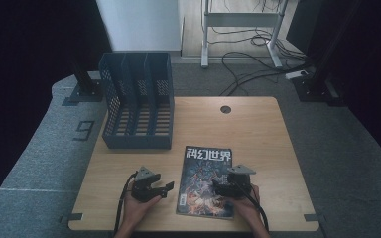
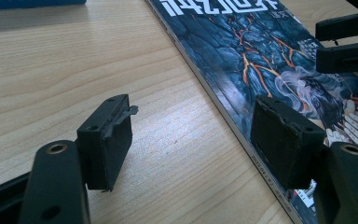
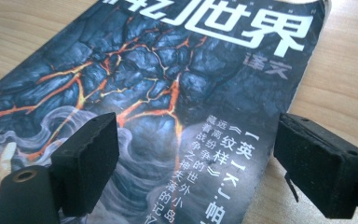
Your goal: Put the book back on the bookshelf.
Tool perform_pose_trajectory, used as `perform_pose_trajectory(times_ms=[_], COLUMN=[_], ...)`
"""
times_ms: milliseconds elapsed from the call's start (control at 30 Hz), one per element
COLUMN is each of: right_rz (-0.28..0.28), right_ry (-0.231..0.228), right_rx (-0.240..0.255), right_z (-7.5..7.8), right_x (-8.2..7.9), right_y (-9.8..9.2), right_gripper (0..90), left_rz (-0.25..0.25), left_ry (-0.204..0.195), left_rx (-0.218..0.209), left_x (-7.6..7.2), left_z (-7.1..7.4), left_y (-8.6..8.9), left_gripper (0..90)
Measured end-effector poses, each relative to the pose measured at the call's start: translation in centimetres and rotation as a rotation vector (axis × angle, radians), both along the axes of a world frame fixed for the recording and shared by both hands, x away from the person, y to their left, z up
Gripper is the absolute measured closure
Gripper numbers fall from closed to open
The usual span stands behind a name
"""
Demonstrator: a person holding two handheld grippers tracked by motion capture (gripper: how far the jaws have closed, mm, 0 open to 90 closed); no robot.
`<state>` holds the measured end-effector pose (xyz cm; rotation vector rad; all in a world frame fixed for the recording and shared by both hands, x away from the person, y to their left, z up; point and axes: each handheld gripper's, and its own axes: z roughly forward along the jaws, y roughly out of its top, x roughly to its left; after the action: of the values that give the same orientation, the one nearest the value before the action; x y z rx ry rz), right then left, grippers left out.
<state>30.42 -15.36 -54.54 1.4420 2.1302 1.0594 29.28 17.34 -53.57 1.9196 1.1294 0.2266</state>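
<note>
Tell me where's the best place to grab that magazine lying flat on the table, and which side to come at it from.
Probably its right long edge. The magazine lies flat with its spine toward the left claw, so the loose page edge faces the right claw, which is open above that side. Come in low from the right, one jaw sliding under the edge; a flat cover gives nothing to pinch from above.

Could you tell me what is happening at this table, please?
A person is working with a handheld gripper in each hand on a magazine lying flat on the wooden table. The right gripper is over the magazine's lower right part, fingers open and astride its right edge. The left gripper is open beside the magazine's left edge, gripping nothing. A dark slotted file organizer stands at the table's far left.
</note>
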Motion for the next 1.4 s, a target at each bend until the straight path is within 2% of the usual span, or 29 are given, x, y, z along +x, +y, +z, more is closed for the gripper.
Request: perform_pose_trajectory(times_ms=[200, 367, 533, 733, 900, 1033, 1200, 1400], right_rz=[-0.006, -0.011, -0.014, -0.013, -0.002, 0.005, 0.018, 0.042], right_ry=[0.020, 0.042, 0.042, 0.050, 0.050, 0.047, 0.027, 0.020], right_rx=[-0.021, -0.013, -0.010, 0.012, 0.029, 0.019, -0.012, -0.002], right_z=[-0.4, -0.4, -0.4, -0.2, -0.1, -0.2, -0.4, -0.4], right_x=[0.0, 0.1, 0.1, 0.1, 0.1, 0.2, 0.0, -0.1], right_y=[0.1, -0.1, -0.2, -0.2, -0.6, -0.5, -0.2, 0.2], right_gripper=[13.4, 13.7, 14.1, 14.2, 15.8, 15.6, 16.0, 18.1], left_rz=[-0.001, -0.004, -0.010, -0.050, -0.078, -0.098, -0.109, -0.099], left_ry=[-0.001, -0.011, -0.018, -0.007, 0.011, 0.029, 0.052, 0.041], left_rx=[-0.003, 0.003, -0.002, 0.010, 0.037, 0.061, 0.067, 0.072], left_x=[0.0, -0.2, -0.3, -0.3, -0.2, 0.1, 0.2, 0.2], left_z=[0.1, 0.1, 0.3, 0.2, -0.2, -0.5, -0.9, -1.1], left_y=[0.1, -0.1, -0.4, -2.2, -3.7, -5.0, -5.5, -5.4], left_gripper=[29.8, 30.5, 30.9, 31.0, 31.0, 30.9, 30.9, 31.1])
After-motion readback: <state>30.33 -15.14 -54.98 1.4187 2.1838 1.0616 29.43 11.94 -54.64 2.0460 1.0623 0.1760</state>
